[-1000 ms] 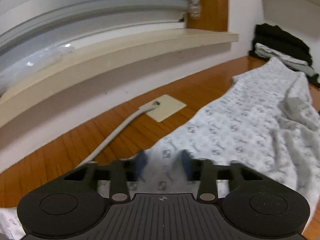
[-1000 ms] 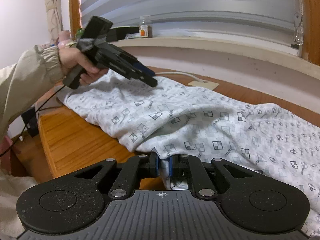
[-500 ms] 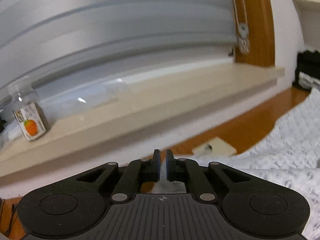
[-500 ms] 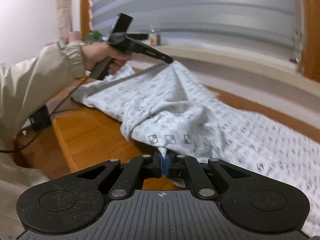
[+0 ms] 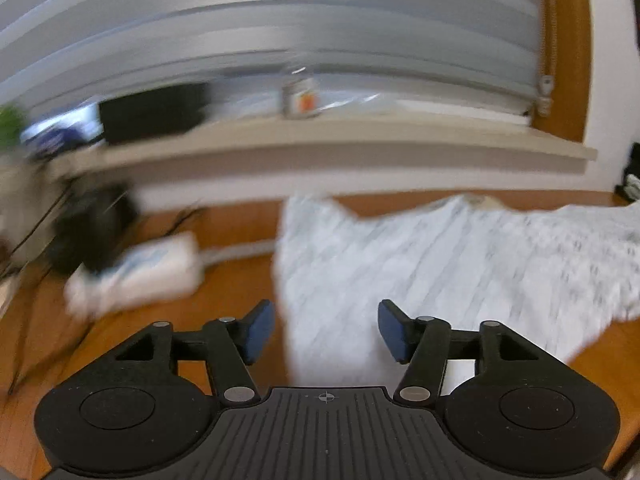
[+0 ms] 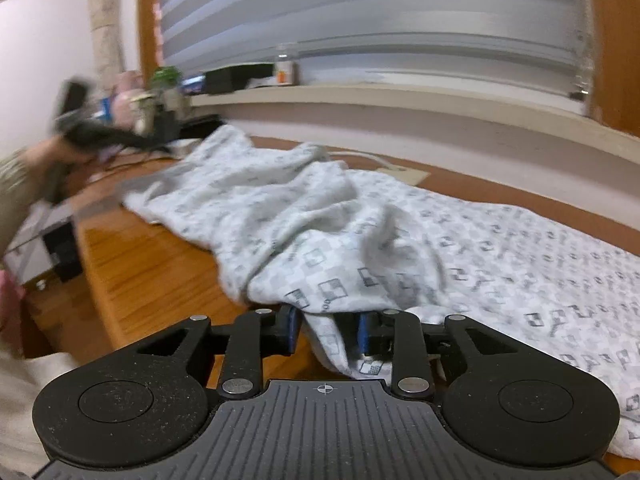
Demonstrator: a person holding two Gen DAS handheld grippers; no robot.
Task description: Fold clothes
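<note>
Patterned white garment (image 6: 400,232) spread along wooden worktop (image 6: 152,272), near end now heaped into a loose ridge from 9 to 12 o'clock of right tongs (image 6: 328,334). Lifted half a second ago by both tongs, now dropped back: fold stroke released, likely one fold laid, edges still rumpled and unaligned. Left tongs (image 5: 326,330) just been opening, now wide apart, nothing between pads, cloth lying flat below; seen blurred at 10 o'clock in right view, clear of fabric. Right tongs also just been opening, partly apart, fabric edge hanging between pads, seemingly slack rather than pinched. Windowsill (image 6: 400,96) beyond at 12 o'clock.
</note>
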